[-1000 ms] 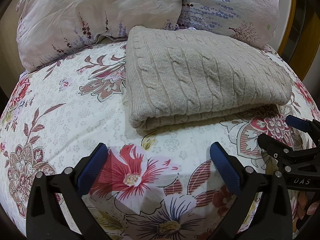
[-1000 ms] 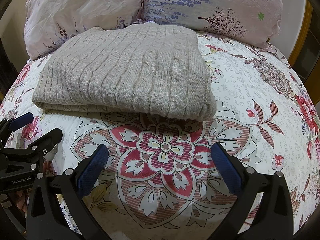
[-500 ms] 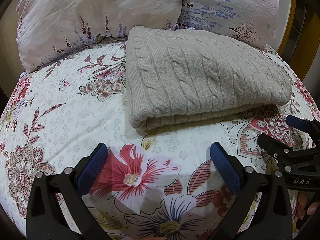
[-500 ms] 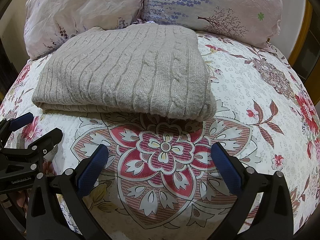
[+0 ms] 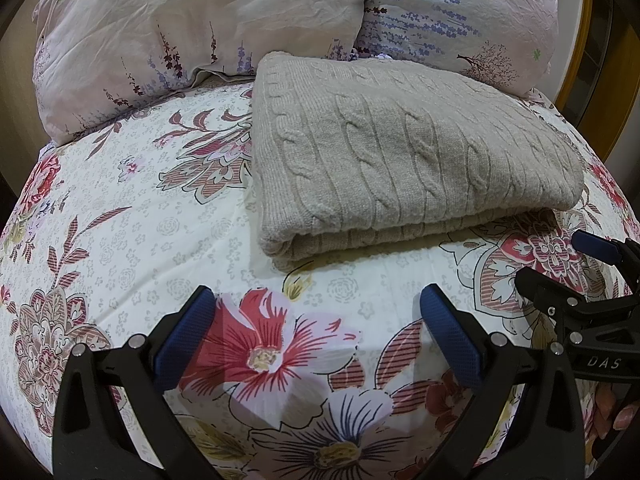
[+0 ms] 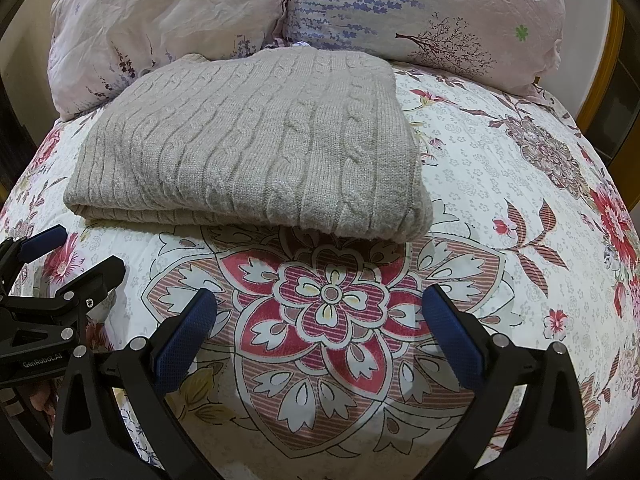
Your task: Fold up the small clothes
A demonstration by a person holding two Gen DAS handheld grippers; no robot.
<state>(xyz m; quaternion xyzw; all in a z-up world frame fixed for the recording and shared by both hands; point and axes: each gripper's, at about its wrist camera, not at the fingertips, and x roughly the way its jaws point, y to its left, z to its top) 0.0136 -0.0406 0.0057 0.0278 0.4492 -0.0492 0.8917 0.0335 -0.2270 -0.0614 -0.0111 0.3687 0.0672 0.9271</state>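
Nothing has moved: my left tool (image 5: 316,328) and right tool (image 6: 320,328) hover apart and empty below the folded cable-knit sweater (image 5: 400,152) resting mid-frame on the bed (image 5: 120,208), apparently finished.

Folded beige cable-knit sweater (image 5: 404,160) lies on floral-sheeted bed (image 5: 120,220), before two floral-print pillows (image 5: 192,28); both grippers nearer.

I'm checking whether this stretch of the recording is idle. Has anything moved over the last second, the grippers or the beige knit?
Nothing visibly changed. The folded beige knit lies in the same place on the floral bedspread below the pillows, and the left gripper and right gripper both stay open and empty, short of its near edge.
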